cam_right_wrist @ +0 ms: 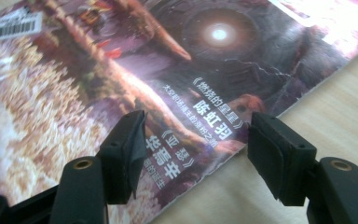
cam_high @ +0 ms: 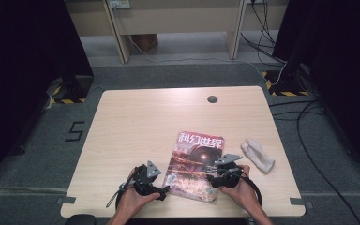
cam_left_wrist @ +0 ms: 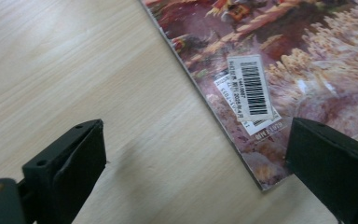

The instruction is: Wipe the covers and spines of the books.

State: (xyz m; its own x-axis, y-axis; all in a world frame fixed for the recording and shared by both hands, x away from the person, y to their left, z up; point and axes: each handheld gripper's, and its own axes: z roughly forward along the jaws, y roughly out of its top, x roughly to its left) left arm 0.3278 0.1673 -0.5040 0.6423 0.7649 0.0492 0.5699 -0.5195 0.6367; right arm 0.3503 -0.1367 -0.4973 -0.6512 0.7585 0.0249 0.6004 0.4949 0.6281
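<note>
A magazine (cam_high: 194,161) with a dark, reddish cover and a white title lies flat on the wooden table (cam_high: 136,122), near its front edge. My left gripper (cam_high: 163,190) is open at the magazine's near-left corner. In the left gripper view, that corner of the magazine (cam_left_wrist: 279,70), with its barcode label (cam_left_wrist: 253,88), lies between the wide-open jaws of the left gripper (cam_left_wrist: 196,149). My right gripper (cam_high: 212,176) is open at the magazine's near-right edge. In the right gripper view, the open right gripper (cam_right_wrist: 198,135) straddles the magazine (cam_right_wrist: 98,79) at that edge.
A crumpled white cloth (cam_high: 258,154) lies on the table just right of the magazine. A round cable hole (cam_high: 212,99) sits near the far edge. Cables (cam_high: 304,112) run over the floor at the right. Bare tabletop stretches to the left and behind.
</note>
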